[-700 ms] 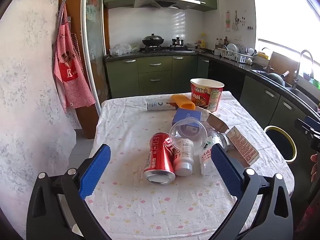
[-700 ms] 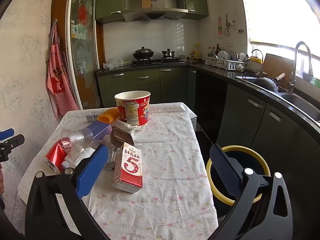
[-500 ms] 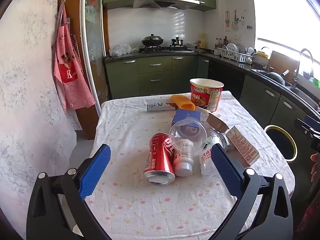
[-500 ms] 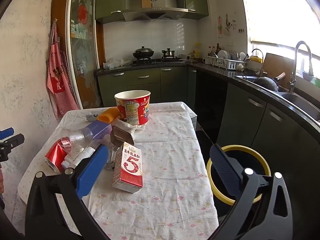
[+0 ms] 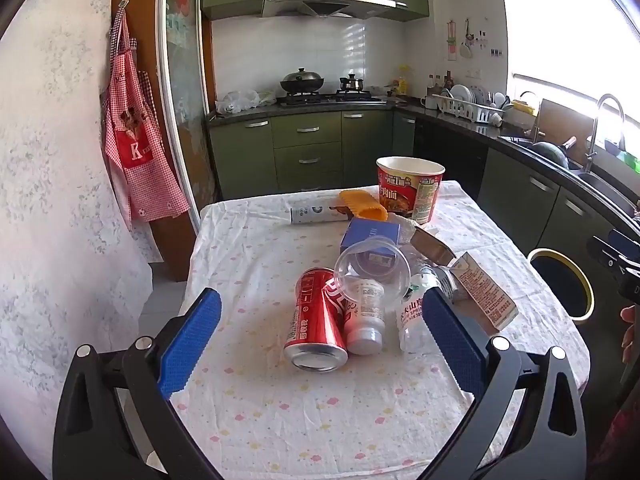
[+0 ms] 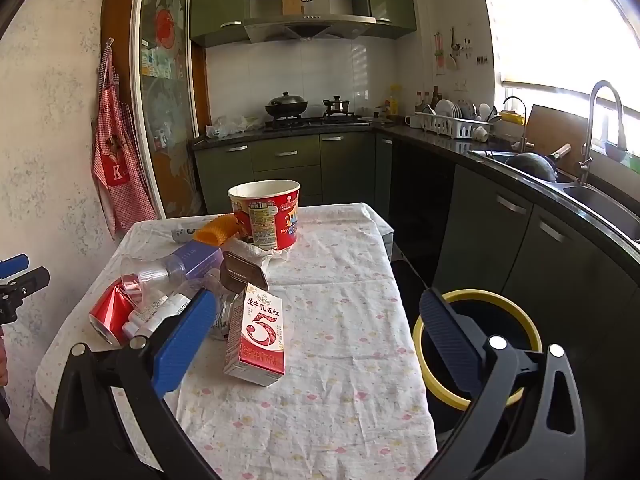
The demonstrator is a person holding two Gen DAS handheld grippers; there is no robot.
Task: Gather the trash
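One red can (image 5: pixel 318 322), one small white bottle (image 5: pixel 365 316), one clear cup (image 5: pixel 372 270), one milk carton (image 6: pixel 258 338) and one noodle tub (image 6: pixel 266 214) are lying clustered on the table (image 6: pixel 340 292). The yellow-rimmed bin (image 6: pixel 478 340) is standing beside it, its contents seemingly dark and unreadable. The left gripper (image 5: pixel 320 336) and right gripper (image 6: pixel 316 336) are both gaping wide, holding nothing. Nothing has shifted since the earlier frames.

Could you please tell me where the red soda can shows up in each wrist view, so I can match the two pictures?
Left wrist: the red soda can lies on its side at centre, between the open fingers.
Right wrist: the same can is at the left edge of the pile.
Shared landmark: the noodle cup at the far end of the table.
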